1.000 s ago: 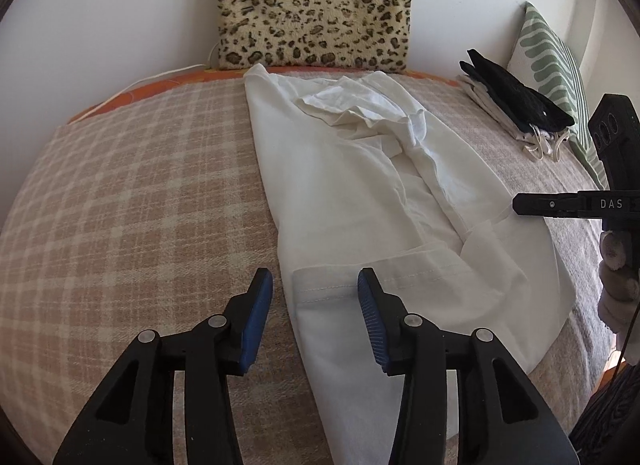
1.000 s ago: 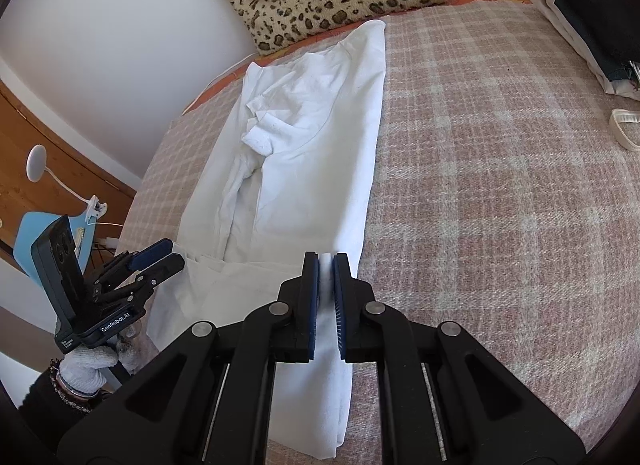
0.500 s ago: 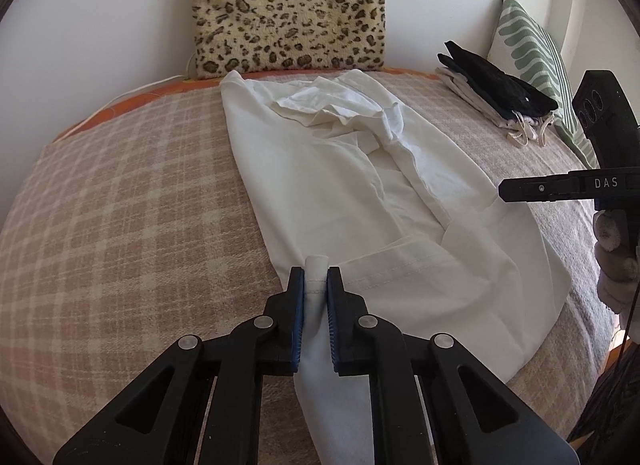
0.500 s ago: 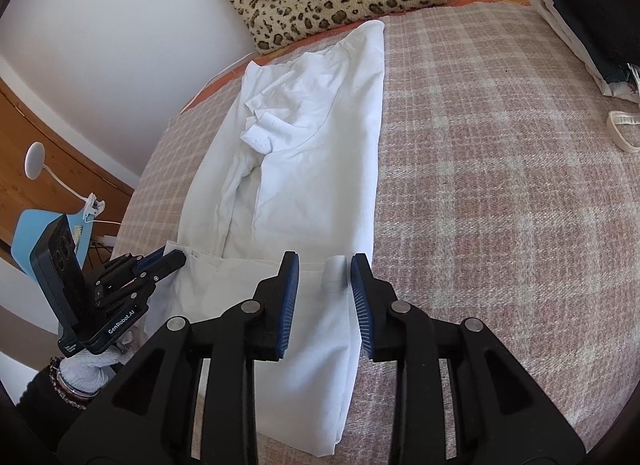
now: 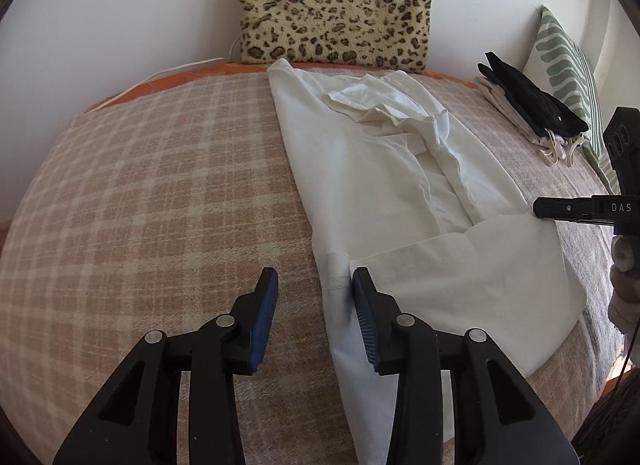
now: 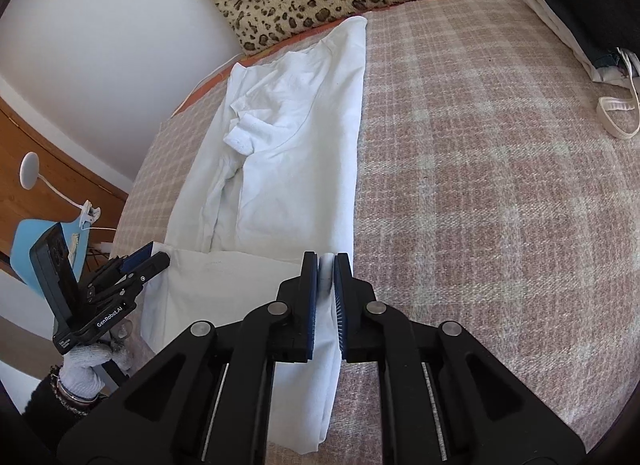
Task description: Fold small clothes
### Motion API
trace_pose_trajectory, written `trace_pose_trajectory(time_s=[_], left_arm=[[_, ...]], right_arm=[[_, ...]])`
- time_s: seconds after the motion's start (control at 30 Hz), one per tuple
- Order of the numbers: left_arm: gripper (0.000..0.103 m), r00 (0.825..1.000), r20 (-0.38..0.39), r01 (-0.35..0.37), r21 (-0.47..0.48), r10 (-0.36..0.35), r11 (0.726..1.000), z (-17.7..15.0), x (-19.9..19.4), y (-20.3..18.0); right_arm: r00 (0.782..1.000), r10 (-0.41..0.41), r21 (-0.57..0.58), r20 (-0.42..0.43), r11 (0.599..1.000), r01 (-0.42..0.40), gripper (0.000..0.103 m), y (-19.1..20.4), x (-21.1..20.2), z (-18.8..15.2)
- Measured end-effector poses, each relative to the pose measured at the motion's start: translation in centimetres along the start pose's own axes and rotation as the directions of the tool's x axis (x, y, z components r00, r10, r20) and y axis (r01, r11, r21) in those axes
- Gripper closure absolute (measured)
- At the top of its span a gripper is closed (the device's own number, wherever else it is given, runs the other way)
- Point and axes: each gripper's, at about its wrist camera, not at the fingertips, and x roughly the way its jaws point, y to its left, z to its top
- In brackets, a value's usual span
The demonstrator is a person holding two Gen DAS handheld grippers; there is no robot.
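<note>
A white garment (image 5: 384, 185) lies lengthwise on the plaid bed cover (image 5: 160, 185), its near hem folded over. My left gripper (image 5: 314, 285) is open at the near left hem corner; a small upright pinch of white cloth stands against its right finger. In the right wrist view the garment (image 6: 288, 169) lies left of centre, and my right gripper (image 6: 326, 265) is shut on its near right hem corner. The left gripper shows at the left of that view (image 6: 136, 265). The right gripper's finger (image 5: 576, 209) shows at the right edge of the left wrist view.
A leopard-print cushion (image 5: 336, 5) leans on the wall at the bed's far end. A stack of folded black and white clothes (image 5: 532, 109) and a green-patterned pillow (image 5: 568, 65) lie at the far right. A wooden cabinet (image 6: 48, 169) stands beyond the bed's left side.
The left gripper closed on the hem corner half a second ago and has now opened again. The right gripper, open half a second ago, has shut on its hem corner.
</note>
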Motion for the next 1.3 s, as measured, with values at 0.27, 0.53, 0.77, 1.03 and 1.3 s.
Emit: trace_pose_trajectory(time_s=[0.27, 0.53, 0.77, 1.03, 1.3], left_arm=[[0.066, 0.996, 0.079, -0.032, 0.025, 0.03, 0.999, 0.4, -3.3, 0.2], [0.066, 0.981, 0.065, 0.18, 0.017, -0.18, 0.984, 2.2, -3.6, -4.6], [0.066, 0.945, -0.005, 0.324, 0.147, -0.326, 0.935, 2.8, -2.0, -12.4], [0.066, 0.941, -0.113, 0.335, 0.189, -0.319, 0.923, 2.5, 2.3, -15.0], [0.066, 0.939, -0.097, 0.343, 0.157, -0.331, 0.926, 2.2, 3.3, -13.5]], right_arm=[[0.993, 0.119, -0.165, 0.011, 0.979, -0.116, 0.089, 0.4, -4.8, -4.4], [0.992, 0.11, -0.369, -0.063, 0.921, -0.126, 0.089, 2.4, -4.7, -7.8], [0.992, 0.082, -0.44, -0.1, 0.89, -0.118, 0.086, 2.2, -4.6, -8.6], [0.985, 0.118, -0.478, -0.128, 0.863, -0.166, 0.062, 2.6, -4.3, -8.2], [0.984, 0.108, -0.513, -0.144, 0.842, -0.167, 0.062, 3.1, -3.2, -8.4]])
